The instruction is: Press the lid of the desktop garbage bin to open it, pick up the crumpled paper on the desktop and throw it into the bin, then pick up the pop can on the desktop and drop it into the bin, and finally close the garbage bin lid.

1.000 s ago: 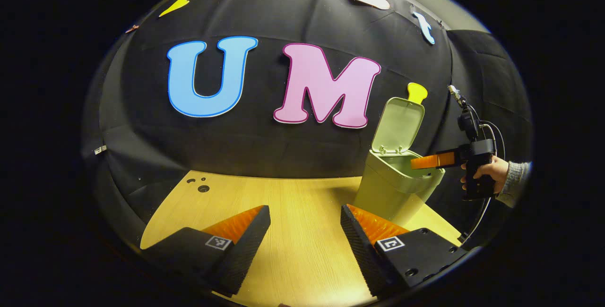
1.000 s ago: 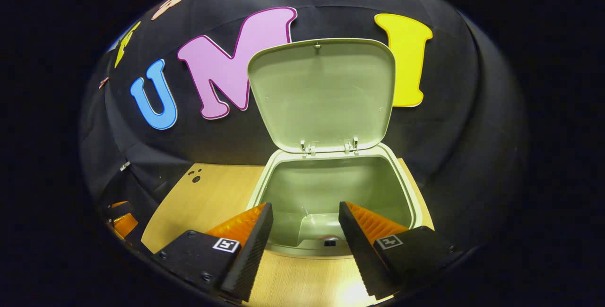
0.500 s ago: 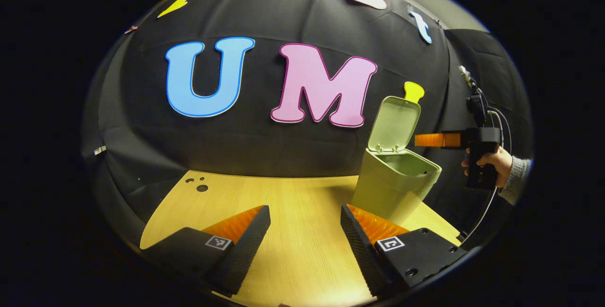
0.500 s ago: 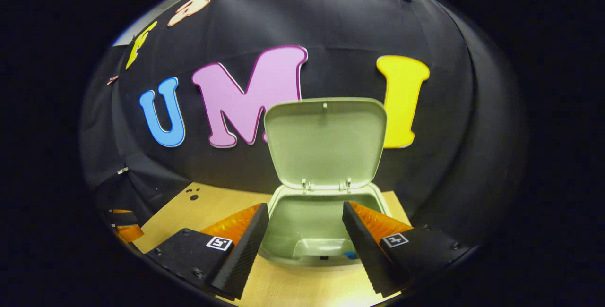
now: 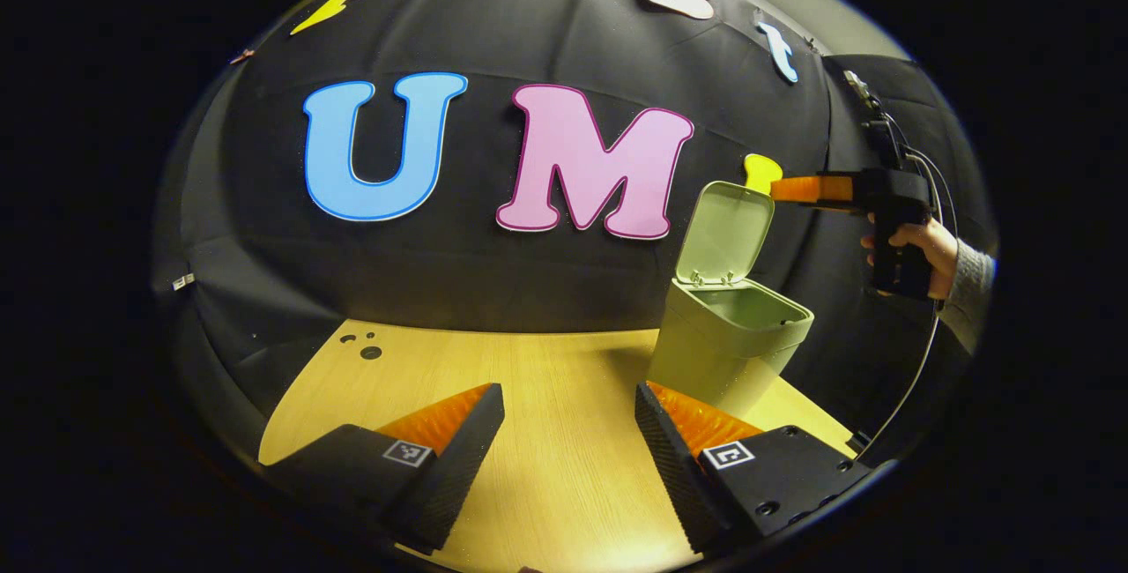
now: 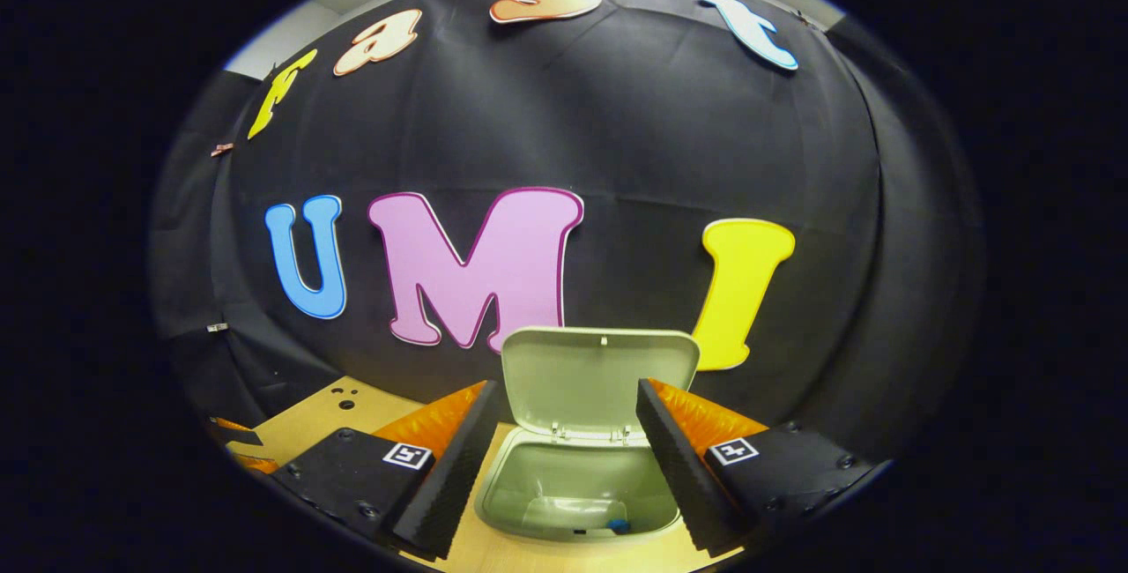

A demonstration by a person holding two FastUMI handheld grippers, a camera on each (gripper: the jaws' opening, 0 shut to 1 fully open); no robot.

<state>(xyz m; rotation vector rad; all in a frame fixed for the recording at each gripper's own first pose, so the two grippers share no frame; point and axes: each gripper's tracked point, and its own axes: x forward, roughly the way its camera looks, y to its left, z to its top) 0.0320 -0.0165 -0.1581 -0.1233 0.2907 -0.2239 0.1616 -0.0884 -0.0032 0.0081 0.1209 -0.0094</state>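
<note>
- The garbage bin (image 6: 577,489) sits on the wooden desktop (image 6: 308,414), directly ahead of and below your right gripper (image 6: 564,467); seen from the right gripper view, its open mouth lies between the two fingers.
- The lid (image 6: 599,375) stands raised on its rear hinge, upright and tipped slightly back, just beyond the fingertips of your right gripper.
- Your right gripper is released: jaws spread, nothing between them. In the left gripper view the same gripper (image 5: 793,189) is level with the top edge of the lid (image 5: 724,232), near it; contact cannot be judged from that angle.
- Your hand (image 5: 912,247) and a grey sleeve (image 5: 969,295) hold that gripper's handle, with a cable trailing below.
- Your left gripper (image 5: 568,450) is also released, jaws apart and empty, low over the desktop (image 5: 546,379). The bin (image 5: 727,339) stands ahead of it and to its right, well apart.
- Inside the bin, a small blue item (image 6: 619,523) shows near the front wall; it is too small to identify. The remainder of the interior is dim and partly cut off by the fingers.
- Small dark holes (image 5: 368,350) mark the desktop's far left corner.
</note>
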